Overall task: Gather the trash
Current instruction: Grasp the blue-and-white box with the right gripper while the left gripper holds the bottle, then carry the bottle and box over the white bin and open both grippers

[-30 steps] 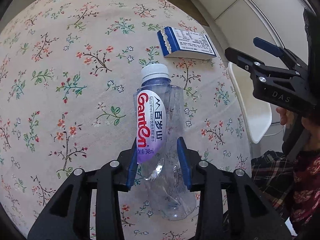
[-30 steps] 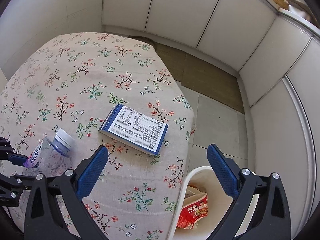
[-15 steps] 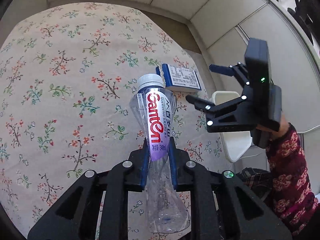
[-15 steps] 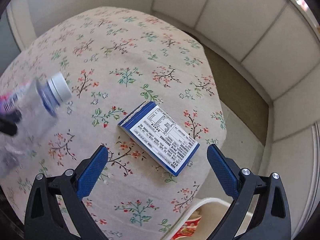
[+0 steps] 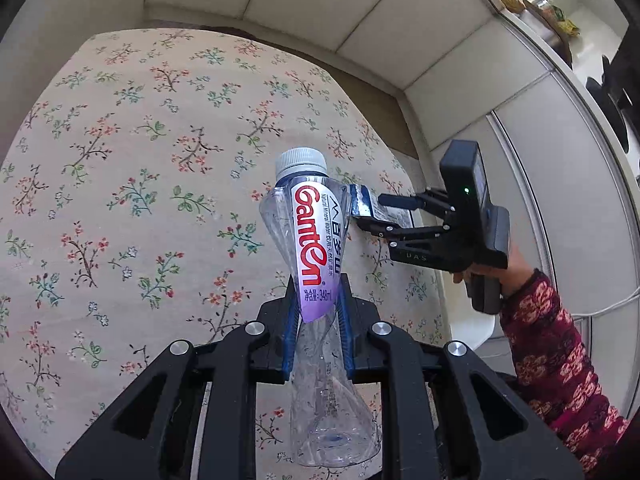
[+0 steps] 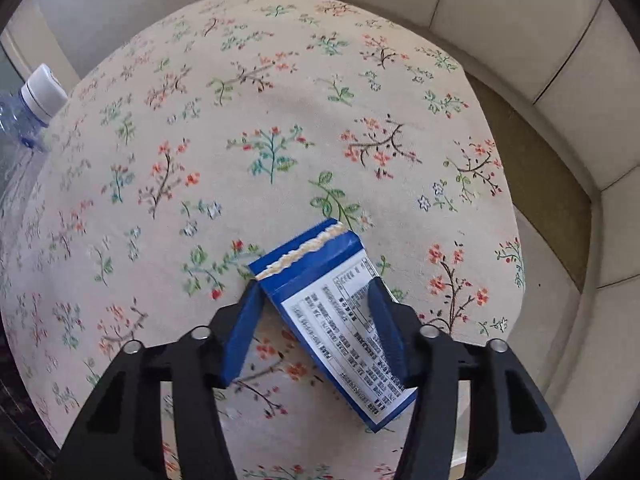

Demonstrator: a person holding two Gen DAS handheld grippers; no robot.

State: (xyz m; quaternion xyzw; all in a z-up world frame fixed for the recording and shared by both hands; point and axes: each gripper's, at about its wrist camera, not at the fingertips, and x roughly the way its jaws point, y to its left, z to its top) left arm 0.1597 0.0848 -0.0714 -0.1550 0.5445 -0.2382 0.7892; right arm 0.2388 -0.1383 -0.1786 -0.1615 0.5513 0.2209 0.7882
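Pale panelled walls curve round a table draped in a cream cloth printed with small flowers, and every place below is given from that cloth.

Largest of the rubbish is a clear, crumpled plastic water bottle with a white cap and a red-lettered label. It is off the cloth, raised above it and roughly upright, cap uppermost, with the left gripper clamped on its waist; the wall has caved in between the pads. Empty and thin, it should weigh almost nothing, but it is soft and slick, so a squeeze at the already pinched middle seems safer than one on the wider base or shoulder.

Smaller is a flat blue and white cardboard carton with a torn end and printed panel, near the cloth's right-hand edge. One end looks tipped up off the cloth. The right gripper has just been closing and its jaws straddle the carton across the narrow width, one pad at each long side. Whether they press yet cannot be told. Light and fairly stiff, the carton should take a hold across those sides, though too hard a squeeze may fold it
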